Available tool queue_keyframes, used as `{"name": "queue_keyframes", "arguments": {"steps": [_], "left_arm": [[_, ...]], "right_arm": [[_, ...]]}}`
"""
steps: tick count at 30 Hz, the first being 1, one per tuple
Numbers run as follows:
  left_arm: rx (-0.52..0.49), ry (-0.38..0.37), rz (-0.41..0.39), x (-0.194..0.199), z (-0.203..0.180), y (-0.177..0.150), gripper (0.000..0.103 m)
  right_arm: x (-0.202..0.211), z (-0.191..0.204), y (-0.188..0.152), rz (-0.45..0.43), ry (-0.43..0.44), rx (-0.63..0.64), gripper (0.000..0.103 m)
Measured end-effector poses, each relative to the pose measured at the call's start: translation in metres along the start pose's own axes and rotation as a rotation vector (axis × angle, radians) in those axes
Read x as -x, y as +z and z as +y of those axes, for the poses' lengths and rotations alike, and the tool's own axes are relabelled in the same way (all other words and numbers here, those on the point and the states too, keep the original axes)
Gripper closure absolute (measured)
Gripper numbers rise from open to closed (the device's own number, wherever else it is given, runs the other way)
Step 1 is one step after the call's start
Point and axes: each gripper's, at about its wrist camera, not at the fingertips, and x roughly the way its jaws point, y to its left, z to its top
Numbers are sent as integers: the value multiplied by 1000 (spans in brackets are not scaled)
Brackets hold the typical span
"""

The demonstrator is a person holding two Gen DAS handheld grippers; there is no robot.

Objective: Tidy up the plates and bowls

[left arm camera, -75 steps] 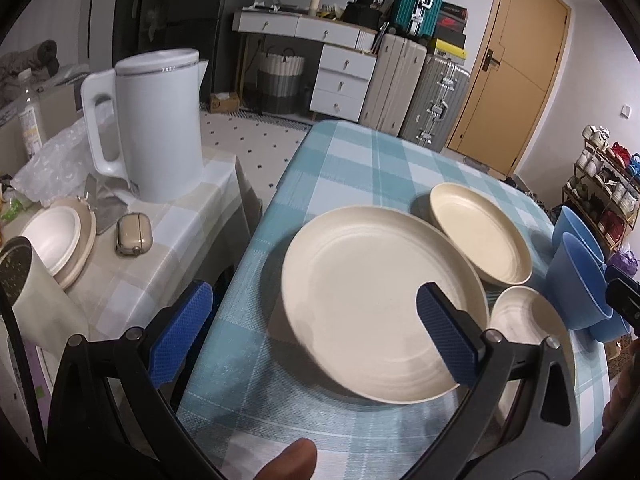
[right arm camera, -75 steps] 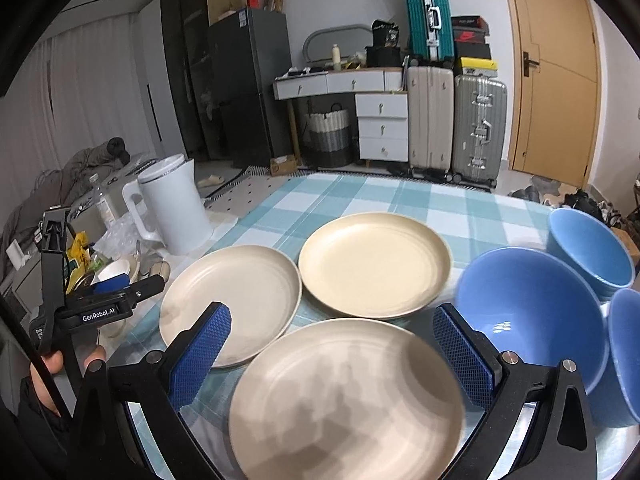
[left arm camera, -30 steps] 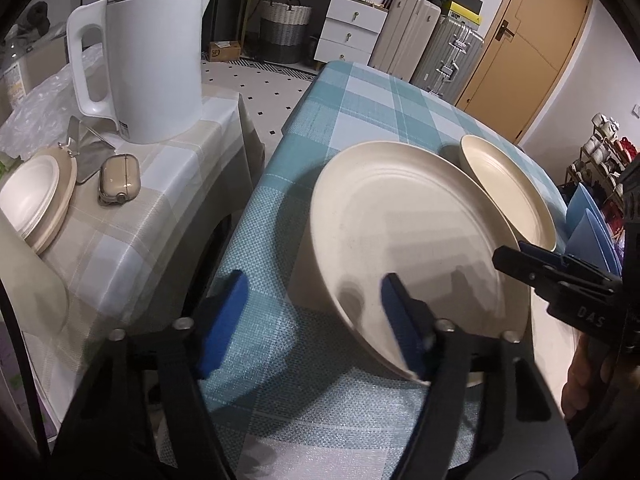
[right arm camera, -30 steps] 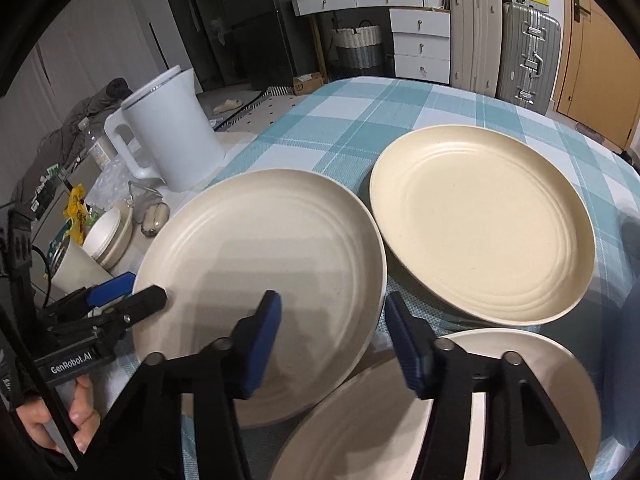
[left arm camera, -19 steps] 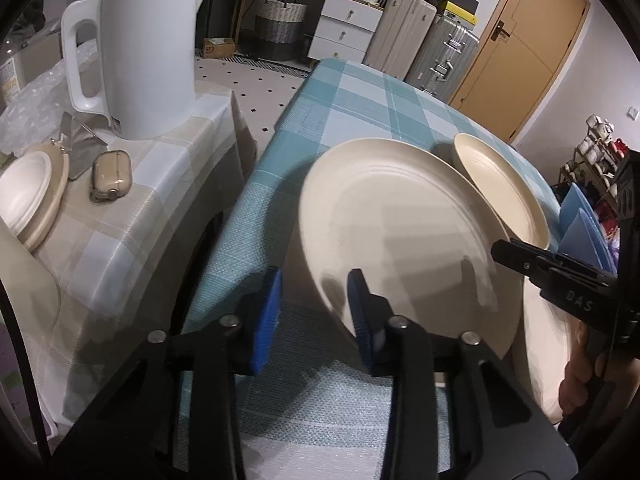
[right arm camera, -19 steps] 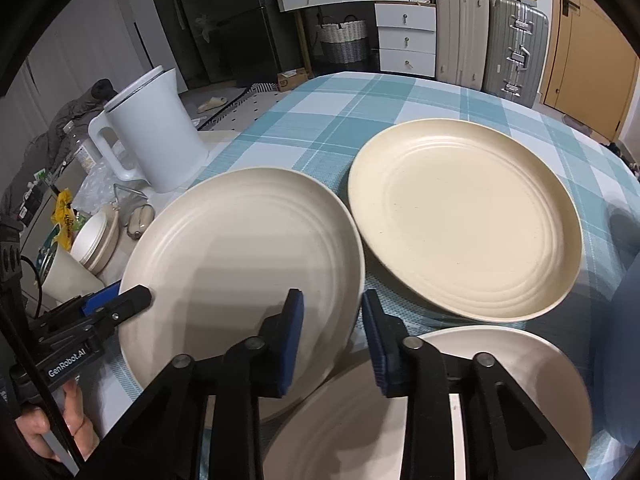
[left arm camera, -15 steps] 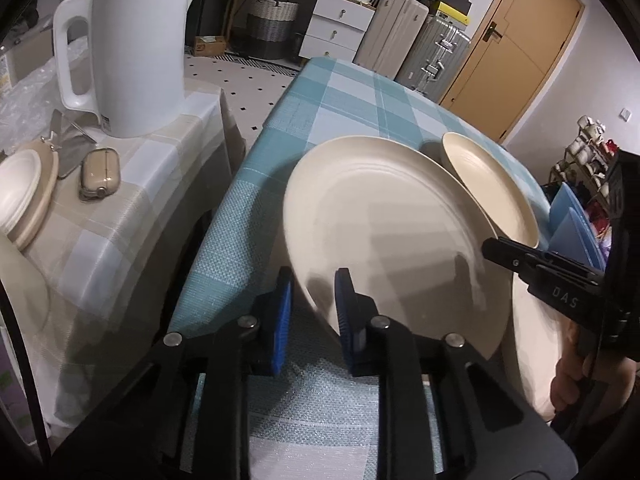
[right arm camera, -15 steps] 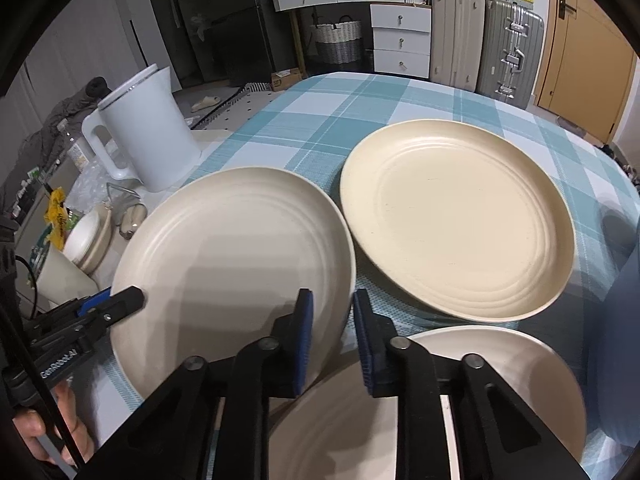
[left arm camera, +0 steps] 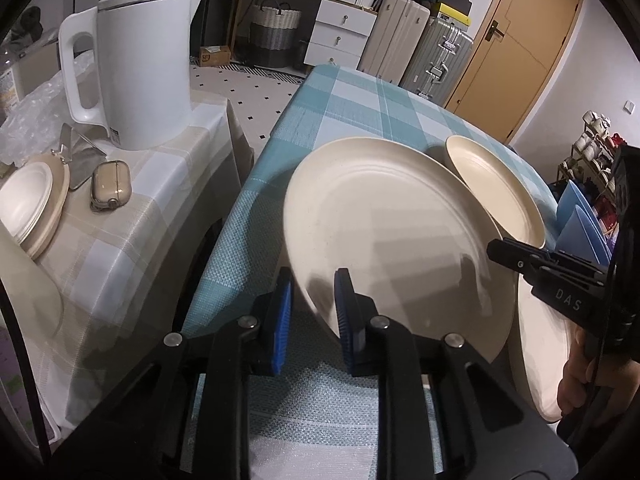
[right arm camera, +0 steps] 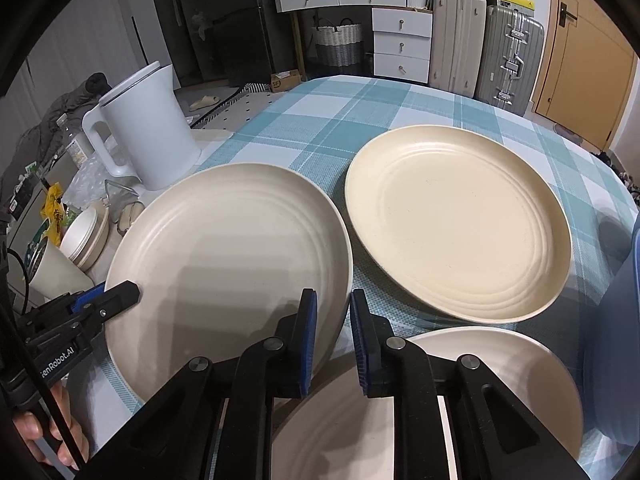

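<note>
A: What changed since a moment ago?
B: Both grippers have clamped shut on the round beige ribbed plate [right arm camera: 224,256]: left gripper [left arm camera: 310,312] on its near-left rim, right gripper [right arm camera: 332,340] on its right rim, the plate tilted above the teal checked table [right arm camera: 340,116].
A: Any writing?
B: "DAS" [left arm camera: 568,304] and "enRobot.AI" [right arm camera: 58,360] on the grippers.

The left gripper [left arm camera: 314,314] pinches the near rim of a large, tilted cream plate [left arm camera: 384,224] near the left edge of a teal checked tablecloth [left arm camera: 352,96]. The right gripper [left arm camera: 516,258] clamps its opposite rim. A white plastic kettle [left arm camera: 136,68] stands on a beige checked side table [left arm camera: 132,208].
</note>
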Motion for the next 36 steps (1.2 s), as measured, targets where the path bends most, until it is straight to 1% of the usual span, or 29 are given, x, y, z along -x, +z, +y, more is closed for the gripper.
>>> {"name": "queue_keyframes", "arguments": {"steps": [4, 10, 19, 27, 36], "left_arm": [[0, -1, -6, 4, 0, 1, 85], [-9, -5, -37, 16, -5, 3, 85], [-48, -35, -64, 36, -27, 4, 85], [-89, -73, -68, 47, -50, 0, 85], [-139, -116, -54, 53, -74, -8, 85]], "right_arm": [[3, 0, 0, -8, 4, -2, 86], [15, 1, 0, -27, -3, -4, 86], [45, -9, -7, -63, -27, -37, 86], [70, -25, -18, -78, -50, -80, 85], [97, -41, -33, -100, -73, -119, 86]]}}
